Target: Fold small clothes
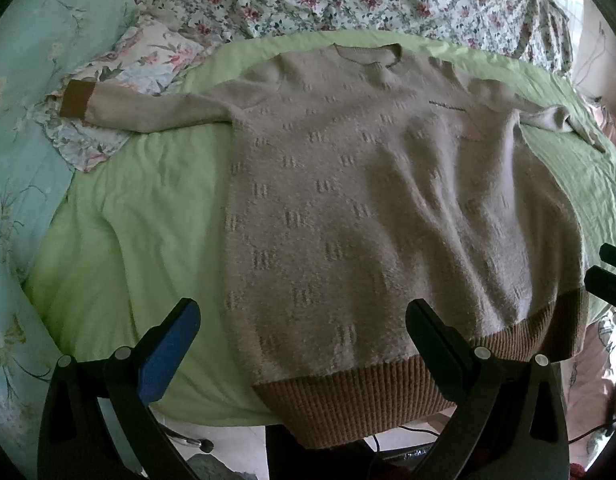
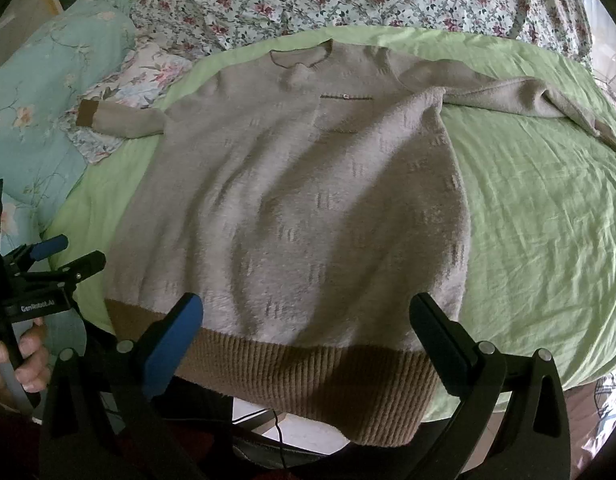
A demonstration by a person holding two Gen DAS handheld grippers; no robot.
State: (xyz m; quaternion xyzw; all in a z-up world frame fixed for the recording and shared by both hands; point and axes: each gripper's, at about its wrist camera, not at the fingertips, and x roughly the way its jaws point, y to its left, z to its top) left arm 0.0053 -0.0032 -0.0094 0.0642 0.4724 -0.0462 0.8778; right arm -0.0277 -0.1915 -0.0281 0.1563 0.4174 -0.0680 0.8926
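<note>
Left tongs [image 1: 303,344] are spread wide, gripping nothing, hovering over the sweater [image 1: 368,200] by its brown hem [image 1: 348,396], which hangs off the green sheet's [image 1: 147,220] near edge. Right-side view: right tongs [image 2: 308,340] equally wide and empty-handed above the hem, bare sheet stretching out to the right.

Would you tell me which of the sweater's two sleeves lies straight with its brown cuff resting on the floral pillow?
The sleeve on the image left: it stretches out straight, brown cuff on the pillow. The other sleeve bends over the green sheet.
</note>
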